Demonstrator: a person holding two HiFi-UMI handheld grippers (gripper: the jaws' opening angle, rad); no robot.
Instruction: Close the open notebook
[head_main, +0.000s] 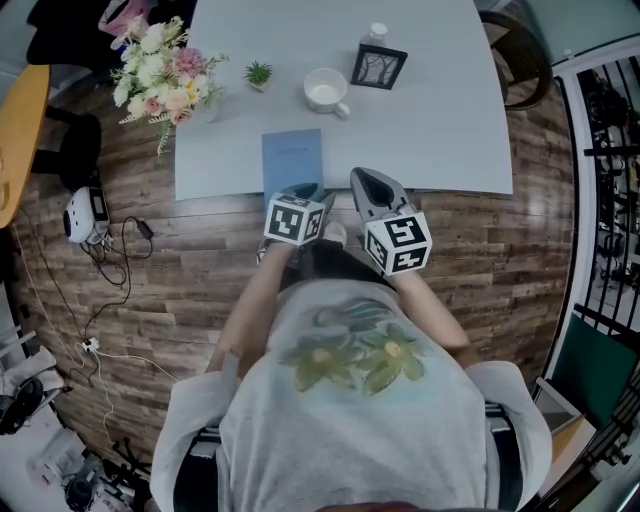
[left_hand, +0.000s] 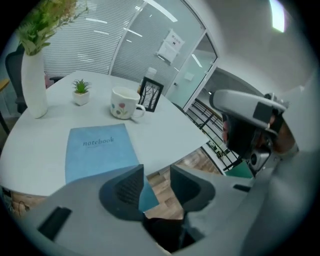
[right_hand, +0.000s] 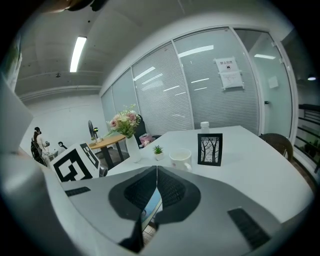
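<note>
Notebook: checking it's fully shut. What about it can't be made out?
- Head view: the left gripper covers the near edge of the notebook.
- Left gripper view: a jaw hides part of that edge; any print under the title is too small.
- Right gripper view: only a sliver shows under the right gripper.

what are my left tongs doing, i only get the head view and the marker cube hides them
Observer: In the left gripper view the left tongs stand apart and press on nothing; a corner of the notebook shows in the gap.
Operator: is the notebook really shut
Observer: Yes, it lies flat and closed, blue cover up, with the word "notebook" printed on it.
Operator: and the right tongs
Observer: The right gripper view shows the right tongs closed tip to tip, with nothing between them.
</note>
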